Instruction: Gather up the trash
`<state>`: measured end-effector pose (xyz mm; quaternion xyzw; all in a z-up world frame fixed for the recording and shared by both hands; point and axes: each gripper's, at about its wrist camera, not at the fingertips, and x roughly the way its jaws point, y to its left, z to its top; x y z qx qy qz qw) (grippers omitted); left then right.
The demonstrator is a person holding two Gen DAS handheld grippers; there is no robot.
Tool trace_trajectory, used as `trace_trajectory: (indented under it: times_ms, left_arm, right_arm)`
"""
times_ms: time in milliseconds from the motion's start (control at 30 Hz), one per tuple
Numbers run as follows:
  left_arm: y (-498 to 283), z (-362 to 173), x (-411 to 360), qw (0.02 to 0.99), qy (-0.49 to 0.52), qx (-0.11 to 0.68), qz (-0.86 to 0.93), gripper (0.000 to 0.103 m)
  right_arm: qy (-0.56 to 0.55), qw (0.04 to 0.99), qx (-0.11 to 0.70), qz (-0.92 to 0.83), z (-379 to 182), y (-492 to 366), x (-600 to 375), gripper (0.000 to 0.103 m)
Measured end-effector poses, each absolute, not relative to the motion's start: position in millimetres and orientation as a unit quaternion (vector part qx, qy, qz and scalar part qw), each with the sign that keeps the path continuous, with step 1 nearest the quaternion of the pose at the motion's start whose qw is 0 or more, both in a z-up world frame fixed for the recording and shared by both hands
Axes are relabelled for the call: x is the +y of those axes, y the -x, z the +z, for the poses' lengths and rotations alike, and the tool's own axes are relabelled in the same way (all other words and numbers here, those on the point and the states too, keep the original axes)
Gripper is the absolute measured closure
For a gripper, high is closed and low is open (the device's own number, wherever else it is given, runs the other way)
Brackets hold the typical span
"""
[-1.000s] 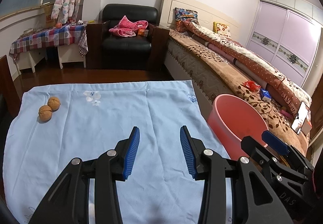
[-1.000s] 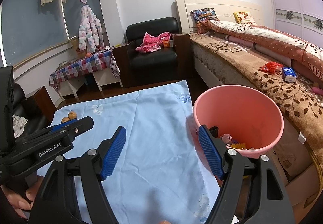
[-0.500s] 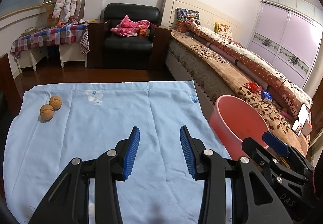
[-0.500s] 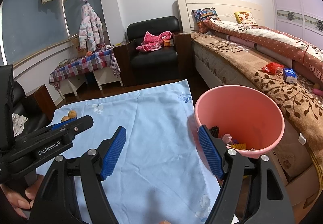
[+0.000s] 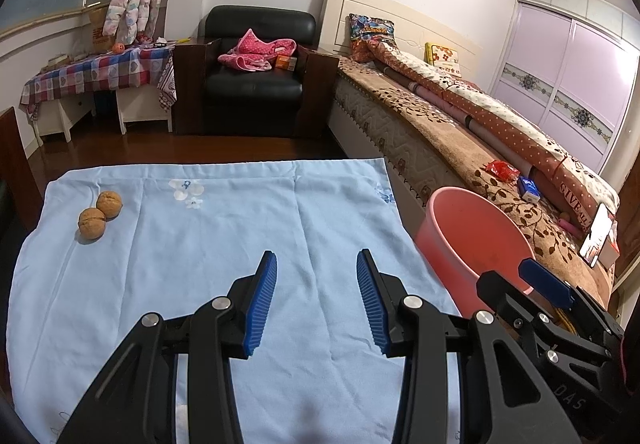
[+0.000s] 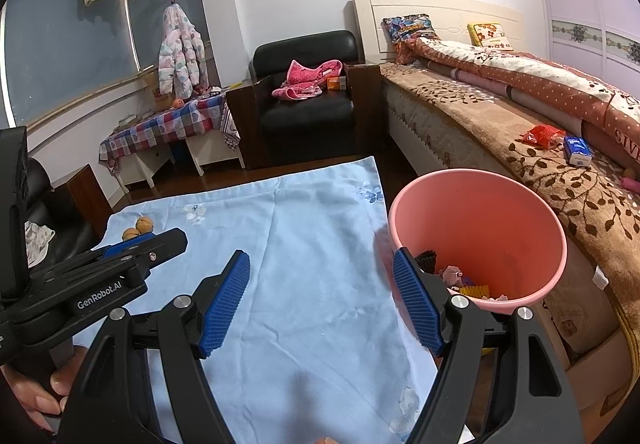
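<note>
Two walnuts (image 5: 100, 212) at the far left corner of the light blue cloth (image 5: 200, 244), touching each other, well apart from both grippers. Left gripper (image 5: 316, 298) poised above the middle of the cloth, blue pads spread with only bare fabric between them — gripping nothing. Right gripper (image 6: 320, 300) likewise spread wide and empty, its right pad overlapping the near rim of the pink bucket (image 6: 480, 203) in the right wrist view. Bucket standing just off the cloth's right edge, beside the bed (image 6: 500, 131); inside it, at the bottom, a jumble of small scraps (image 6: 460, 280) — dark, pink and yellow bits, too small to name. On the bed's brown leaf-patterned blanket, a red wrapper (image 6: 542, 135) and a blue-and-white packet (image 6: 577, 151) just beside one another. Fingers of a hand (image 6: 36, 392) wrapped round the left gripper's handle, low in the right wrist view.
</note>
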<state>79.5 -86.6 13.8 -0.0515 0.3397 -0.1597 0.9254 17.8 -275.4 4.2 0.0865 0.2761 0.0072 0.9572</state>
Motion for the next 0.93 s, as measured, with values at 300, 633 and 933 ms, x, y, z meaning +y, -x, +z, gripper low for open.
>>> trace_trajectory:
  times_ms: [300,633,933]
  left_arm:
    - [-81.2,13.4,-85.7,0.924,0.051,0.342,-0.161,0.062]
    - [-85.4,8.7,-84.7,0.924,0.050,0.344,-0.161,0.062]
    - [-93.0,0.2,-79.7,0.919,0.056,0.357,-0.157,0.062]
  right_arm:
    - [-0.085,0.956,0.281,0.008,-2.4,-15.7,-271.4,0.029]
    - [-0.084,0.954,0.288,0.009,-9.2,-23.0,-271.8,0.029]
    - [-0.081,0.951,0.297,0.011,-11.9,-31.2,-270.5,0.029]
